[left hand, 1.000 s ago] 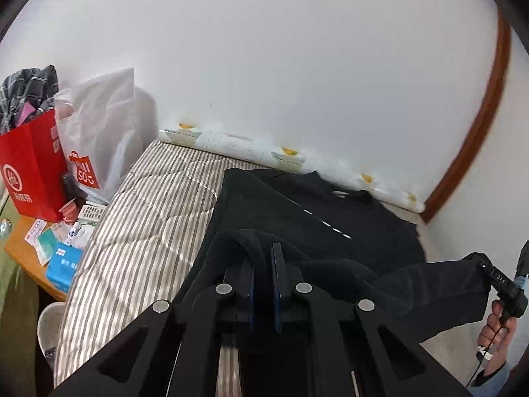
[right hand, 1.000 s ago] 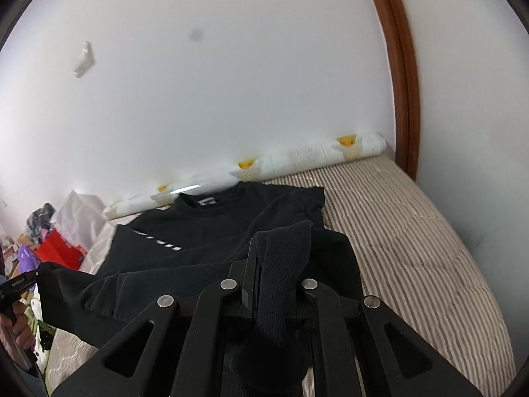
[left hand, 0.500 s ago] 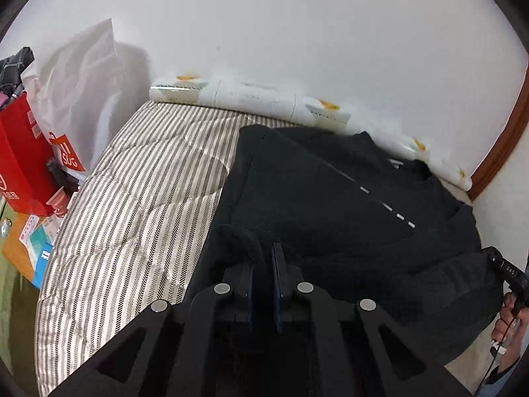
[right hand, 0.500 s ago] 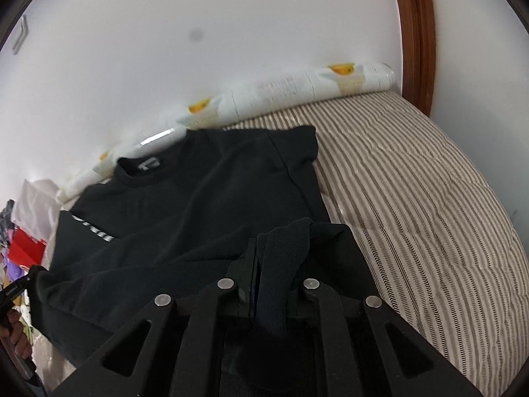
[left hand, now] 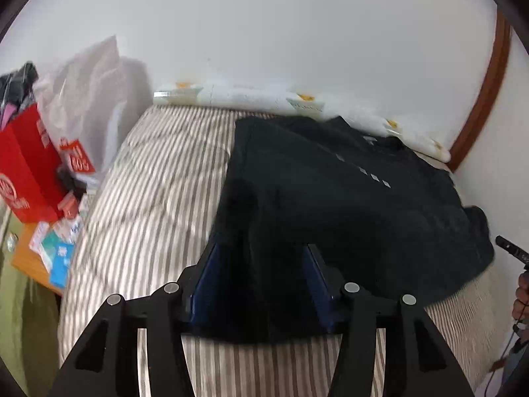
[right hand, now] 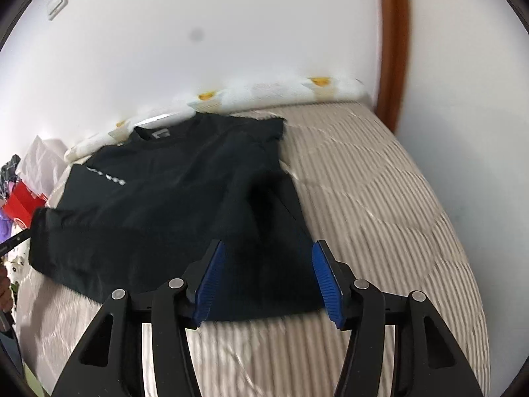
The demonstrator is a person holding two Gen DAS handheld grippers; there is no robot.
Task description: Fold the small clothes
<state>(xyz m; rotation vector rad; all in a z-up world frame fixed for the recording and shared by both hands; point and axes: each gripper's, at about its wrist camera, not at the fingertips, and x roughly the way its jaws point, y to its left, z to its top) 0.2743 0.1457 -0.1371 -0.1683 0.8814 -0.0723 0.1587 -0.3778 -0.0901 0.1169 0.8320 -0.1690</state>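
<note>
A black sweatshirt (left hand: 330, 205) lies folded on the striped mattress (left hand: 152, 205), collar toward the wall; it also shows in the right wrist view (right hand: 172, 205). My left gripper (left hand: 263, 271) is open, its blue pads on either side of the near left corner of the garment, holding nothing. My right gripper (right hand: 268, 274) is open, its blue pads astride the near right corner, holding nothing. The near hem lies flat on the mattress (right hand: 380, 198).
A rolled white quilt with yellow prints (left hand: 264, 97) lies along the wall. A red bag (left hand: 23, 172), a white plastic bag (left hand: 89, 99) and small boxes on an orange side table (left hand: 49, 248) stand left of the bed. A brown door frame (right hand: 393, 49) is at the right.
Both grippers were shut on the sweatshirt's lower part, carried it forward over the body, lowered it and have now opened, letting it go. The garment now lies folded in half.
</note>
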